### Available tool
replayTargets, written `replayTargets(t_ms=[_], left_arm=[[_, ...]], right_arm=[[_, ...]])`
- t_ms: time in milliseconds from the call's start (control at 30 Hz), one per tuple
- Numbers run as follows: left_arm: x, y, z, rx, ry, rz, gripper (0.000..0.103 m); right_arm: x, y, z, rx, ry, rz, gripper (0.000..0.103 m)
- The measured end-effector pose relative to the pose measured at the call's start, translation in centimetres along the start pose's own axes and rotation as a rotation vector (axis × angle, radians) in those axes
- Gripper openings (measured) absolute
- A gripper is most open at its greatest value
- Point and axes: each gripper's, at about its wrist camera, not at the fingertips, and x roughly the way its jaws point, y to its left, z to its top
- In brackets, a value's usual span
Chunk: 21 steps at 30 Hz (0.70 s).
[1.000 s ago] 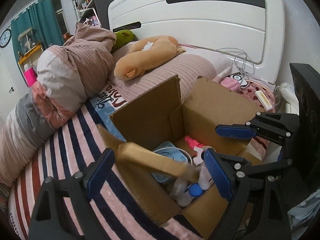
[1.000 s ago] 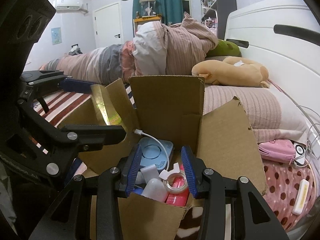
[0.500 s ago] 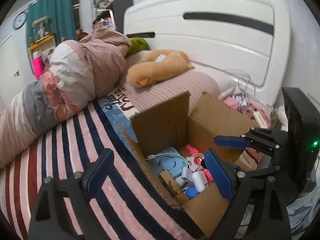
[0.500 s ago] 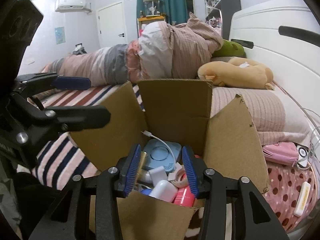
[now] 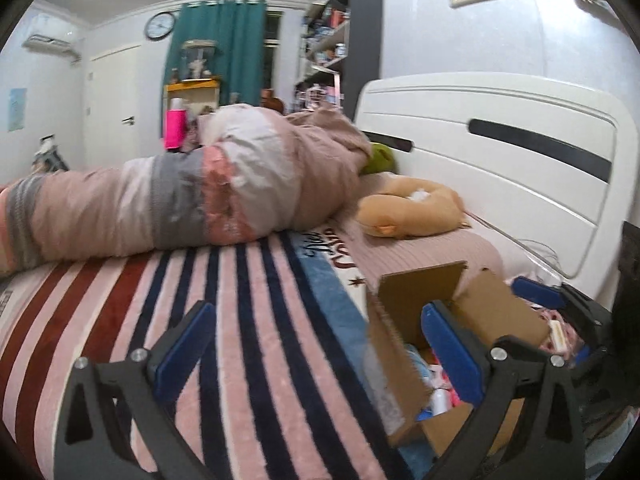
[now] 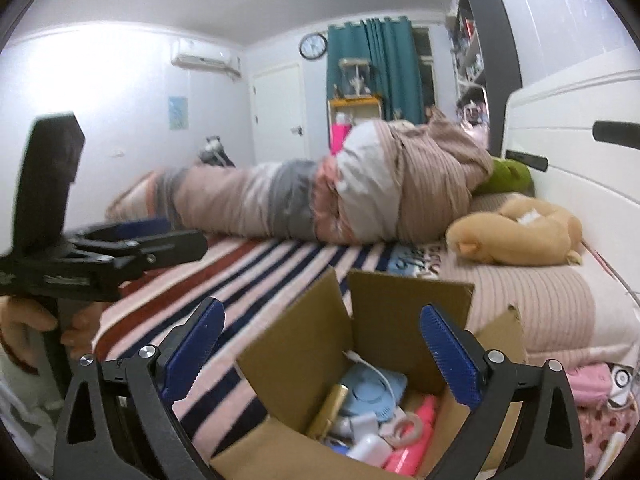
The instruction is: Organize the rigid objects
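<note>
Both grippers, left (image 5: 316, 350) and right (image 6: 320, 354), are held with fingers spread and nothing pinched, above the filled cardboard box (image 6: 404, 320) on the bed (image 5: 248, 320).

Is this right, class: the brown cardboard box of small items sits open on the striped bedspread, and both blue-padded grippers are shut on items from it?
Not quite. The brown cardboard box does sit open on the striped bedspread, but neither gripper grips anything. The right wrist view shows the right gripper wide open above the box, and the left wrist view shows the left gripper open too.
</note>
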Motion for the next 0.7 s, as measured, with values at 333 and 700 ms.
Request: replayTargets(t_ms=[333, 700], left_arm=[[0.2, 1.7, -1.3, -0.024, 0.009, 0.043, 0.102], [0.0, 1.4, -1.3, -0.017, 0.005, 0.054, 0.102]], right_arm=[[1.1, 0.2, -0.3, 0.022, 0.018, 0.017, 0.099], [0.9, 0.2, -0.1, 0.024, 0.016, 0.017, 0.099]])
